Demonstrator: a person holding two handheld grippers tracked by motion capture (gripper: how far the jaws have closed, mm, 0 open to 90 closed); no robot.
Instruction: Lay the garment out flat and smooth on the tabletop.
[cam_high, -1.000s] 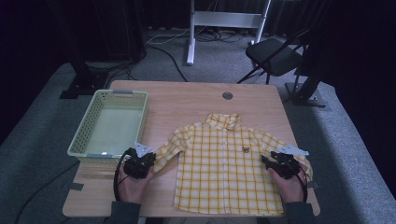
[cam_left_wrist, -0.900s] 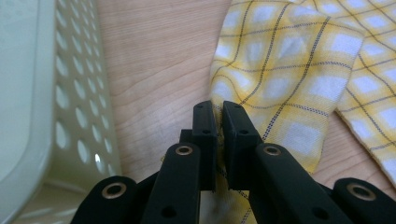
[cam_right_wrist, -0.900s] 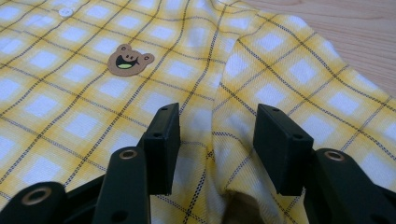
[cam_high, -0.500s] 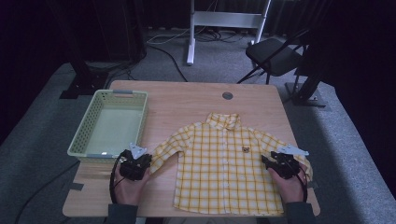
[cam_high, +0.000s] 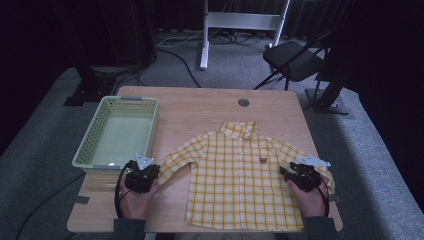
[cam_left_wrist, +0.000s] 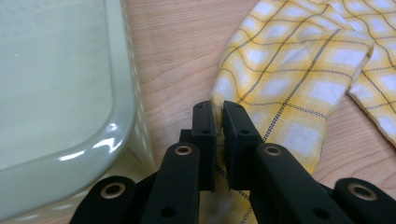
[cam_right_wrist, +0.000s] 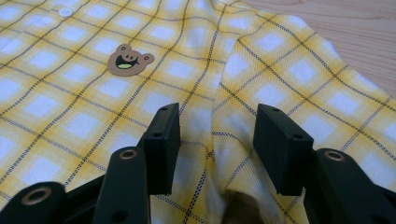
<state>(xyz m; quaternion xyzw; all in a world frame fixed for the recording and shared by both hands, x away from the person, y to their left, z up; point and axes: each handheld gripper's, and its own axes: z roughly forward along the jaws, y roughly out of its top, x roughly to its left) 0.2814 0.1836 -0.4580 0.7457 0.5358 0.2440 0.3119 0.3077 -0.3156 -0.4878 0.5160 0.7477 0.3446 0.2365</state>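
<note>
A yellow plaid shirt (cam_high: 240, 180) lies face up, spread flat on the wooden table (cam_high: 200, 107), with a bear patch (cam_right_wrist: 128, 58) on its chest. My left gripper (cam_high: 151, 173) is at the end of the shirt's left-side sleeve. In the left gripper view it (cam_left_wrist: 219, 112) is shut on the sleeve's cuff edge (cam_left_wrist: 280, 93). My right gripper (cam_high: 287, 173) rests on the opposite sleeve. In the right gripper view it (cam_right_wrist: 217, 123) stands open, jaws straddling the sleeve seam (cam_right_wrist: 233, 65), touching the cloth without pinching it.
A pale green mesh basket (cam_high: 82, 150), empty, stands at the table's left, its corner (cam_left_wrist: 70, 154) right beside my left gripper. A round cable hole (cam_high: 243, 102) sits near the far edge. Beyond the table are a black chair (cam_high: 295, 57) and a white stand (cam_high: 205, 35).
My left gripper has shifted slightly left and toward the near edge at the sleeve end. The right gripper and the shirt's body have stayed put.
</note>
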